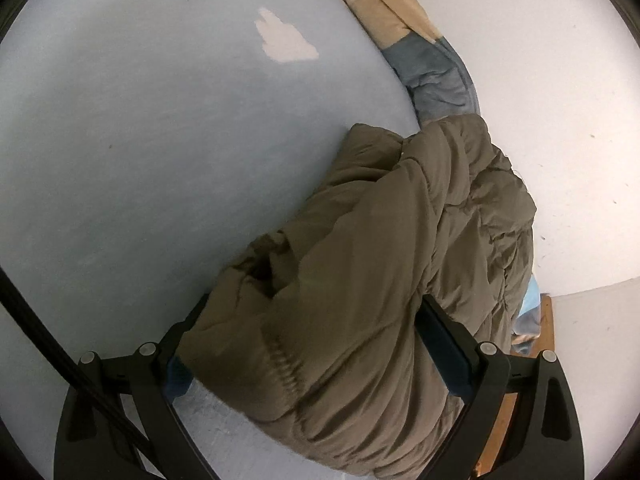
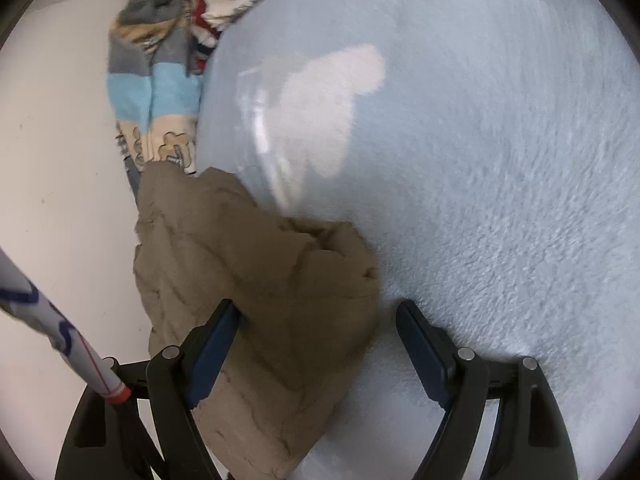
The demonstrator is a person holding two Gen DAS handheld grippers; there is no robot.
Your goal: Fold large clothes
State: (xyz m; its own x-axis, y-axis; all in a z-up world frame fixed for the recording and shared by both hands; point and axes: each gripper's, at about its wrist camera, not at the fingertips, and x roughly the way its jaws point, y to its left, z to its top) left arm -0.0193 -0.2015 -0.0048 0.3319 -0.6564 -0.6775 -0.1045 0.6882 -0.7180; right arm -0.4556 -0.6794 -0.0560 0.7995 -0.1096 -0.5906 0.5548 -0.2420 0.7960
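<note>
The left gripper's fingers [image 1: 444, 344] are spread wide around a thick bunch of the padded jacket [image 1: 380, 260]; the right gripper's [image 2: 318, 344] are wide, jacket between them unpinched. It lies bunched at the bed [image 1: 140, 160] edge — folding seems largely left.

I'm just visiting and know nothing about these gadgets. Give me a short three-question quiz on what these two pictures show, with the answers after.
1. True or false: the olive puffer jacket fills the gap between the left gripper fingers.
2. What does the jacket lie on? A) a wooden floor B) a pale blue fleece blanket C) a metal tray
3. Fill in: the right gripper has its jaws ____, and the jacket edge touches only one finger.

Key: 1 true; 2 B; 3 open.
</note>
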